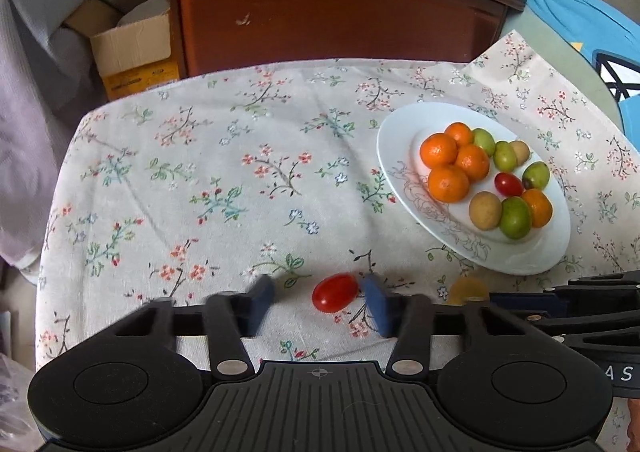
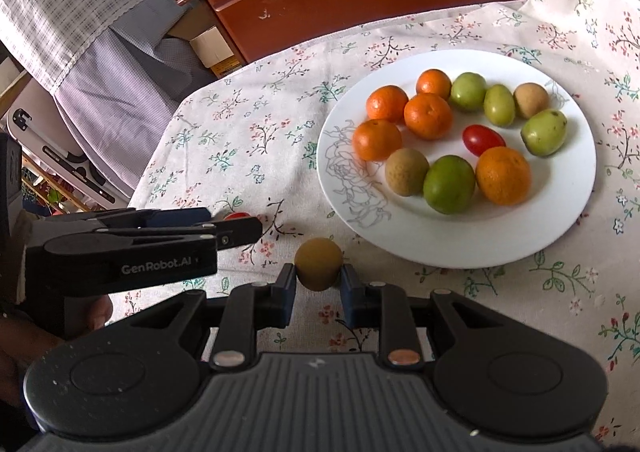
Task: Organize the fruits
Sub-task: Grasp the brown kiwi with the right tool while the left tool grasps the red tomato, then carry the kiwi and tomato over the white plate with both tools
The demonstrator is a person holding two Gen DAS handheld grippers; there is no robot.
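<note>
Two handheld grippers work a floral-clothed counter (image 1: 224, 180) beside a white plate (image 2: 560, 212) of sorted fruit. The left gripper (image 1: 318, 298) has its jaws narrowed around a loose red tomato (image 1: 335, 292): the right pad touches it, the left pad stands just clear. The right gripper (image 2: 318, 278) holds a brown longan (image 2: 319, 263) squeezed between its pads, just near of the plate. To land both well, finish the squeeze on the tomato gently, lift clear of the cloth, and set each fruit beside its own kind: tomato by the plated tomato (image 2: 483, 139), longan by the brown ones.
</note>
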